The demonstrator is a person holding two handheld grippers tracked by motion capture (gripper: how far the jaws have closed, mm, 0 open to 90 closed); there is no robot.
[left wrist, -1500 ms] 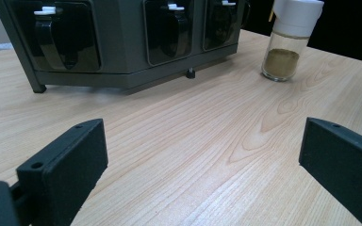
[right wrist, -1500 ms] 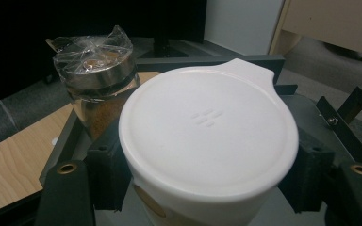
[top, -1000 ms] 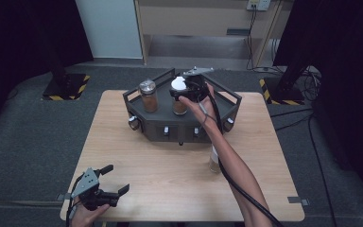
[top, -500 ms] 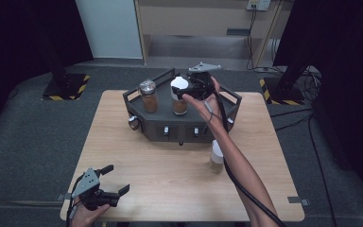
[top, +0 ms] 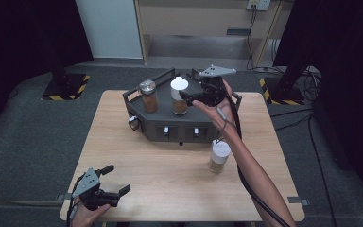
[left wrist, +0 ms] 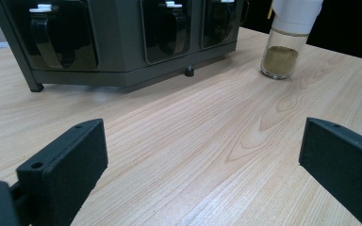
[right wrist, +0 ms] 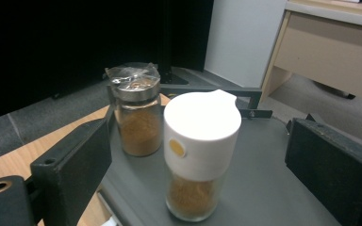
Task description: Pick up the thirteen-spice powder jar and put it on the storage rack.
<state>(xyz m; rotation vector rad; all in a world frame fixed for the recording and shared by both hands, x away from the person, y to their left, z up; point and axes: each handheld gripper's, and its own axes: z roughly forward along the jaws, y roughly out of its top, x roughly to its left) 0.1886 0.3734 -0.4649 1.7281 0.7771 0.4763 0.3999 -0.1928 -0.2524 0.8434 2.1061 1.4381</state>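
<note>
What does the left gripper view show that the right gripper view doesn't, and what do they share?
Left gripper view: the rack's front face with its dark dispensers, a white-capped jar standing on the wooden table, and the left gripper open over bare wood.

Right gripper view: a white-capped jar and a steel-lidded jar standing on the rack's top, with the right gripper open, its jaws apart from the white-capped one.

Both: the grey rack and the table.
</note>
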